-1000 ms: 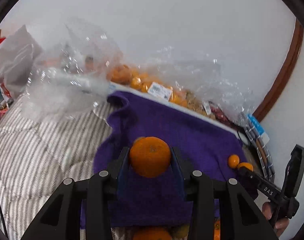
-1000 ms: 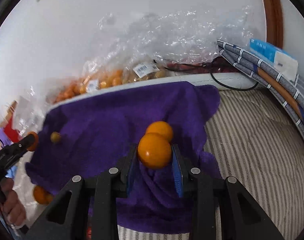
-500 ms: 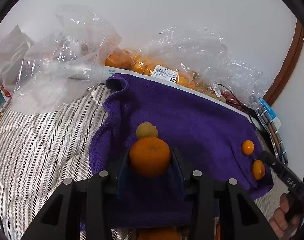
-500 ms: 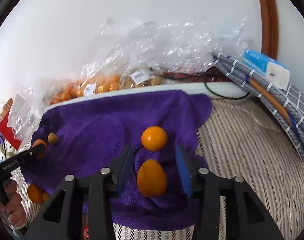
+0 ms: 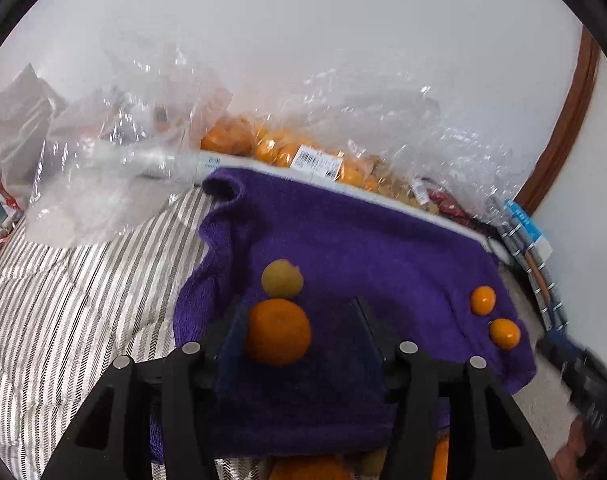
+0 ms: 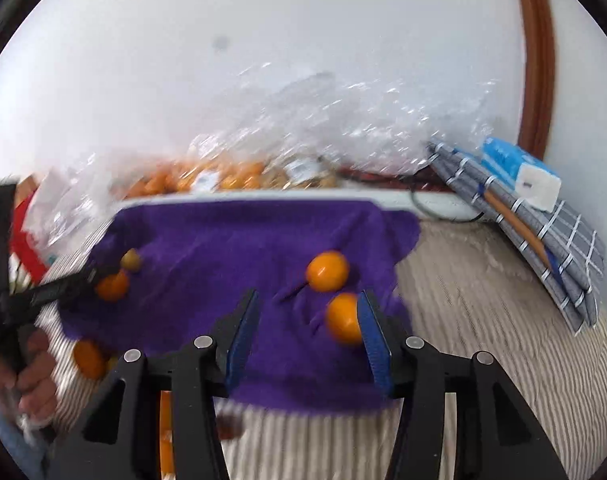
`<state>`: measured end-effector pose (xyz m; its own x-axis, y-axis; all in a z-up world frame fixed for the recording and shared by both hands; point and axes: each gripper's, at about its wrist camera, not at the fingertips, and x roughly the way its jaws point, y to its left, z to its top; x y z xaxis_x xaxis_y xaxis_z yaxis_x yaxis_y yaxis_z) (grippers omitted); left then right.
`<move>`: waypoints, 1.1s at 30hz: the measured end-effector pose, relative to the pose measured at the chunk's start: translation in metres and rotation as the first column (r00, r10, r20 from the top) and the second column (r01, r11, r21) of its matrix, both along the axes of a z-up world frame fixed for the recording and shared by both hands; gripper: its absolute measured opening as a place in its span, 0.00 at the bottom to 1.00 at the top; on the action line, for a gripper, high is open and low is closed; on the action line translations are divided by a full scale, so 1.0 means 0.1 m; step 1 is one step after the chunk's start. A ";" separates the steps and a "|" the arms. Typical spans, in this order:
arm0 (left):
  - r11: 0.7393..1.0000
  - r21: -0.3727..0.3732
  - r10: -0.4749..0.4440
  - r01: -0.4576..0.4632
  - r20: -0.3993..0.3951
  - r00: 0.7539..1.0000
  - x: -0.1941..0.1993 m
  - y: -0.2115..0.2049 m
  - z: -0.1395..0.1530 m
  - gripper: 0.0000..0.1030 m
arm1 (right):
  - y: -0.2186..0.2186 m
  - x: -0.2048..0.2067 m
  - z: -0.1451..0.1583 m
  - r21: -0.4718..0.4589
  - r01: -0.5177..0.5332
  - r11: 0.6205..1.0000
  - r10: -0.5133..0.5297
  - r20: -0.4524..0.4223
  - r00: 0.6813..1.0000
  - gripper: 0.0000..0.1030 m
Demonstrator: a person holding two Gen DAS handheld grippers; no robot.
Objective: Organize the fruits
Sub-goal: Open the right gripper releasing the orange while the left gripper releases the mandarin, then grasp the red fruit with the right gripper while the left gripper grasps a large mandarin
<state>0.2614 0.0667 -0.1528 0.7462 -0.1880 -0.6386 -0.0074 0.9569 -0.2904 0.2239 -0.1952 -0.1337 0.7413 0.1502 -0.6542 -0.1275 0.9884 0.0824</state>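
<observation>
Both sets of fingers just spread, pinching nothing: left's tangerine & right's sit on purple towel. Back out straight, w/o nudging fruit.

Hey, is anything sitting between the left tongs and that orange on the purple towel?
Nothing visible is. The orange lies on the purple towel right between the open fingers of the left tongs, whose jaws have just been opening. A smaller yellowish fruit sits just beyond it, not in the way.
</observation>
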 end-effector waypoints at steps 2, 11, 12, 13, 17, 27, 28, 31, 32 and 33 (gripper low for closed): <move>1.000 -0.013 -0.002 0.002 0.017 1.000 -0.03 0.01 0.04 0.49 | 0.07 -0.18 -0.04 -0.019 -0.026 0.999 0.026 -0.027 0.999 0.49; 1.000 -0.023 0.006 -0.004 0.064 0.998 -0.11 0.05 0.15 0.49 | 0.30 -0.55 -0.48 0.035 -0.075 0.997 0.081 -0.203 0.976 0.28; 1.000 -0.022 0.007 -0.006 0.065 0.998 -0.11 0.05 0.15 0.49 | 0.31 -0.54 -0.50 0.056 -0.077 0.995 0.087 -0.214 0.973 0.26; 1.000 -0.022 0.009 -0.008 0.064 0.998 -0.10 0.06 0.15 0.49 | 0.32 -0.54 -0.53 0.083 -0.077 0.994 0.094 -0.227 0.969 0.26; 0.999 -0.032 0.023 -0.021 0.054 0.998 -0.08 0.10 0.12 0.49 | 0.40 -0.56 -0.57 0.128 -0.076 0.989 0.106 -0.244 0.964 0.24; 0.997 -0.073 0.038 -0.035 0.042 0.998 -0.08 0.18 0.12 0.49 | 0.44 -0.49 -0.59 0.156 -0.043 0.987 0.081 -0.247 0.966 0.24; 0.997 -0.070 0.037 -0.034 0.041 0.998 -0.09 0.18 0.12 0.49 | 0.43 -0.47 -0.59 0.162 -0.038 0.986 0.078 -0.248 0.966 0.24; 0.997 -0.066 0.035 -0.032 0.043 0.998 -0.09 0.17 0.12 0.49 | 0.42 -0.42 -0.60 0.175 -0.021 0.984 0.065 -0.248 0.967 0.24; 0.997 -0.066 0.033 -0.031 0.041 0.999 -0.09 0.16 0.12 0.50 | 0.41 -0.40 -0.60 0.178 -0.016 0.984 0.061 -0.249 0.967 0.24; 0.997 -0.066 0.032 -0.030 0.040 0.999 -0.08 0.16 0.11 0.50 | 0.40 -0.37 -0.60 0.180 -0.013 0.984 0.059 -0.250 0.967 0.24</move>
<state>0.2531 0.0826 -0.1415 0.7775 -0.2048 -0.5946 -0.0236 0.9353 -0.3530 0.1864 -0.1550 -0.1935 0.5470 0.3029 -0.7804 -0.1155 0.9506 0.2880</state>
